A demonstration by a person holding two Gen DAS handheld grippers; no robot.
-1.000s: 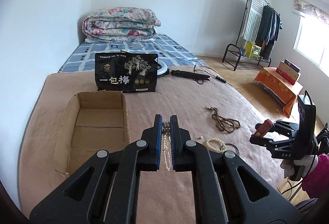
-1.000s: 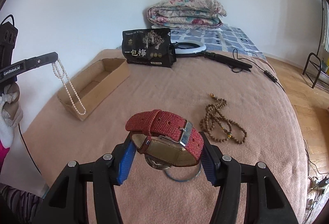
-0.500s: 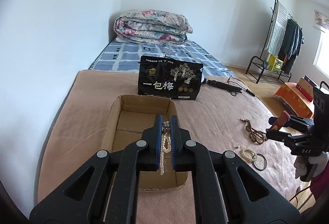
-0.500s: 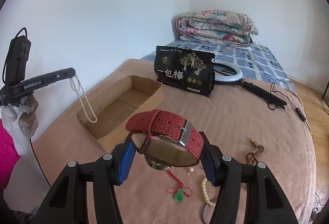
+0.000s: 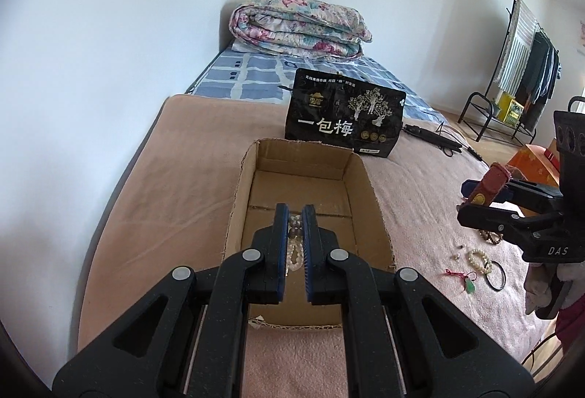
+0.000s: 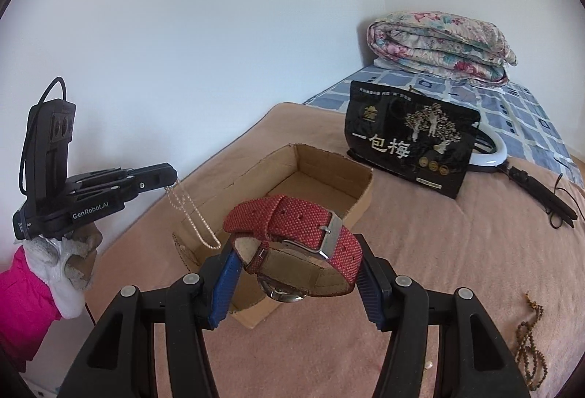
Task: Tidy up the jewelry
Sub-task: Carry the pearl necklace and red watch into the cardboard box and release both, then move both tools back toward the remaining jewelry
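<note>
My left gripper point(image 5: 294, 215) is shut on a pearl necklace point(image 5: 293, 251) and holds it over the near end of the open cardboard box point(image 5: 376, 211). In the right wrist view the left gripper point(image 6: 172, 178) shows at the left with the necklace point(image 6: 190, 215) dangling above the box's point(image 6: 329, 164) near corner. My right gripper point(image 6: 296, 273) is shut on a red woven-strap watch point(image 6: 292, 222), held in the air beside the box. It also shows in the left wrist view point(image 5: 471, 189) with the watch point(image 5: 488, 182).
A black snack bag point(image 5: 345, 120) stands behind the box. On the blanket lie a white bead bracelet point(image 5: 479, 259), a black ring point(image 5: 497, 275), a green pendant on red cord point(image 5: 468, 283) and a brown bead string point(image 6: 530, 354). A ring light point(image 6: 493, 153) and folded quilt point(image 5: 299, 25) lie further back.
Both grippers have swung left toward the box. The necklace now hangs over the box's near end, and the watch has come closer to the box's right side.
</note>
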